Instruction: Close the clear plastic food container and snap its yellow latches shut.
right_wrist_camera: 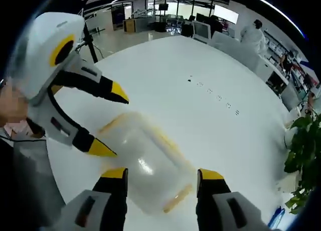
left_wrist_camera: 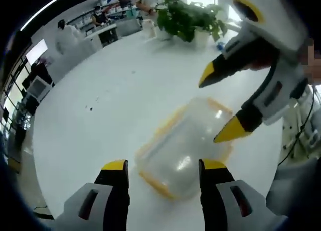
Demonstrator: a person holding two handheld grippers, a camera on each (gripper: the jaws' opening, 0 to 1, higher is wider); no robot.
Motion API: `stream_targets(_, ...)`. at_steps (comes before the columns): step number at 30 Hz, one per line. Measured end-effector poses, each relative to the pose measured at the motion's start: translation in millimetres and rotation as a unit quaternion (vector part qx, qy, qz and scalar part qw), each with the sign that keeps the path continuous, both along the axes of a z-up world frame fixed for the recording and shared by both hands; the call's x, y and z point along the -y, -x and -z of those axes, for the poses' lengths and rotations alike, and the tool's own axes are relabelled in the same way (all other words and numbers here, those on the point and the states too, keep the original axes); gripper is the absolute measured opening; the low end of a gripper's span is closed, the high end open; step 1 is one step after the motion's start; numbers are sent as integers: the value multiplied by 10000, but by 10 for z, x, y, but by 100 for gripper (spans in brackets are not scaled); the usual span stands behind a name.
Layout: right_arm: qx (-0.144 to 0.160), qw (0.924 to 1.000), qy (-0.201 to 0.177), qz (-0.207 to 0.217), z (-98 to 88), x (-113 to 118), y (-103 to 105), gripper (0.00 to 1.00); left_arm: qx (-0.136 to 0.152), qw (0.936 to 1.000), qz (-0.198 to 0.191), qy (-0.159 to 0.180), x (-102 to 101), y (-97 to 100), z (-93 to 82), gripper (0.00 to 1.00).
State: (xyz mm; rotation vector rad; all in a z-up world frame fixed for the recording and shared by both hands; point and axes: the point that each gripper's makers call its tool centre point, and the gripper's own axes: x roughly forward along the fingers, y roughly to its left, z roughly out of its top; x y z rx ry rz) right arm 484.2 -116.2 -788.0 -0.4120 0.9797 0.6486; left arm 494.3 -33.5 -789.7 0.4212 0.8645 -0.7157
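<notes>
Both tongs, left [left_wrist_camera: 163, 165] and right [right_wrist_camera: 163, 173], stand wide and empty over the container [left_wrist_camera: 183, 145] on the white counter [left_wrist_camera: 115, 90]; lid appears seated, while latch [right_wrist_camera: 176, 199] engagement cannot be confirmed.

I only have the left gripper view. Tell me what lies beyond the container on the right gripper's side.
Observer: In the right gripper view, the left gripper is open beside the clear food container, with one yellow tip at its edge.
Operator: Give me the table past it.
Observer: A row of small dark marks crosses the white table.
Operator: Report the far end.
Observer: A person in white stands there by desks with monitors.
</notes>
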Motion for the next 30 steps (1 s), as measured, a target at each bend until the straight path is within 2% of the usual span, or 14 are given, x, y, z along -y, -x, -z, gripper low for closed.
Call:
stream_targets(3,-4,10000,65,14,3,15,12,54,1,9998,-168,97,-1,3,-31,54)
stream_targets(10,4,10000,31,10,-21,4,11,55,-22,9997,-193,117,11,2,-27,54)
stream_targets(17,16,9995,-228,225,15,46,-3,55,-86,9994,-241,242,-25,1,13,57)
stream_targets(20,62,9989,-363,298,31,63,0,55,-128,9980,-374,483,-26,-3,19,57)
stream_targets(21,97,9976,-539,433,34,69,-2,55,-136,9965,-483,670,-16,-14,9,56)
stream_targets(24,169,9959,-696,549,56,113,3,55,-187,9904,-835,1084,-30,-35,-29,56)
stream_targets(26,153,9949,-809,590,80,114,29,55,-133,9894,-837,1178,-37,-41,-37,56)
stream_targets(30,277,9911,-1050,774,87,133,34,56,-199,9867,-975,1289,-72,-21,13,56)
